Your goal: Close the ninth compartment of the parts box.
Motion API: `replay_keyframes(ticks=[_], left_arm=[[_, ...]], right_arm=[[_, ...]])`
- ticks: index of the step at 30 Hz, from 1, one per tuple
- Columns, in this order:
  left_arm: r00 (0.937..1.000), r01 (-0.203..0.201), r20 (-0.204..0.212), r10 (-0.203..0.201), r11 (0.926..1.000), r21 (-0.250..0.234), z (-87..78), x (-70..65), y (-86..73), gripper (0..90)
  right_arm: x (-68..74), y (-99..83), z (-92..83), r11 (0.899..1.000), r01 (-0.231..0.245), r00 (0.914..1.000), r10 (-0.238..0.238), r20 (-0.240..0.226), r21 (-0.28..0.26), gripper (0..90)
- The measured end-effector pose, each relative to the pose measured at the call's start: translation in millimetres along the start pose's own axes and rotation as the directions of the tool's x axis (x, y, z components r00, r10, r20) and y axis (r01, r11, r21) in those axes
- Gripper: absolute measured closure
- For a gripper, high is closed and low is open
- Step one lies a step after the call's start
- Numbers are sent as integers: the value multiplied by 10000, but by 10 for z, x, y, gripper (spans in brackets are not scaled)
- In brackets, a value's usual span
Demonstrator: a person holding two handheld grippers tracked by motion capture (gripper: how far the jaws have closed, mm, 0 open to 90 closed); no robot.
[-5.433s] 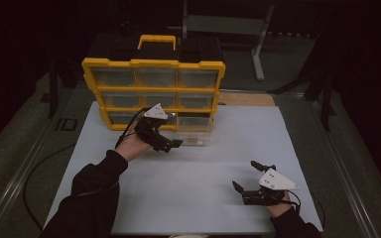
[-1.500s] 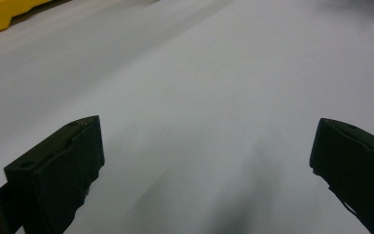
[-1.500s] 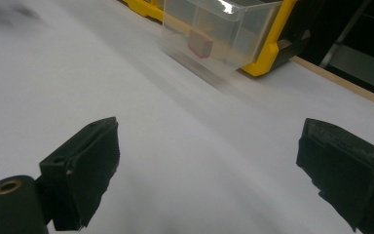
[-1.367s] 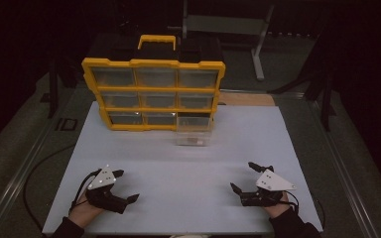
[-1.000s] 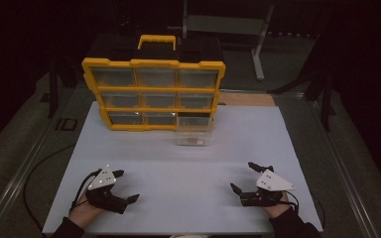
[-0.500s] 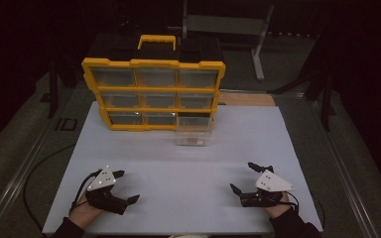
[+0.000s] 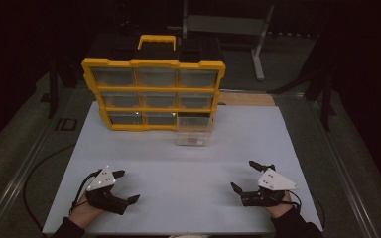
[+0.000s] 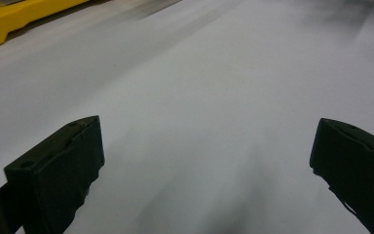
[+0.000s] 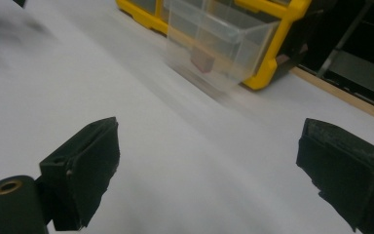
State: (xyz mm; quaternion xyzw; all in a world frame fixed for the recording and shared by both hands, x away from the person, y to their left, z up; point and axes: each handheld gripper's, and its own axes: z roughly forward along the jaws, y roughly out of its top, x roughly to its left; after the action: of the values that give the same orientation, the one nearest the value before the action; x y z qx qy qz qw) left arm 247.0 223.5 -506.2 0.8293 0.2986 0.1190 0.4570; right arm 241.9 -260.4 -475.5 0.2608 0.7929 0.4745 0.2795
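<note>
Tools point(image 7: 123, 187) point(image 7: 247, 176) low, apart, jaws wide

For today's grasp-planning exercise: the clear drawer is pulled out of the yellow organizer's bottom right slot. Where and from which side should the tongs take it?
Grip the clear drawer by its front wall, coming from the person's side of the table. That wall juts clear of the yellow organizer, while the drawer's rear seems still in the slot. One jaw inside over the open top, one outside, probably gives a firm pinch. The right tongs look nearer.

Jaws wide apart over white table point(image 9: 126, 97); ahead, clear drawer point(image 9: 219, 41) pulled out from yellow organizer point(image 9: 282, 29), small reddish item point(image 9: 202, 61) inside.
</note>
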Motion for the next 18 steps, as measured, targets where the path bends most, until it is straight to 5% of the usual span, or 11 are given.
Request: replay_keyframes(ticks=[18], left_arm=[[10000, -13, -5, 13, 10000, -15, -8, -7, 6, 0]], right_arm=[[-26, 464, -151, 9977, -273, 9967, 319, 745, -624, 86]])
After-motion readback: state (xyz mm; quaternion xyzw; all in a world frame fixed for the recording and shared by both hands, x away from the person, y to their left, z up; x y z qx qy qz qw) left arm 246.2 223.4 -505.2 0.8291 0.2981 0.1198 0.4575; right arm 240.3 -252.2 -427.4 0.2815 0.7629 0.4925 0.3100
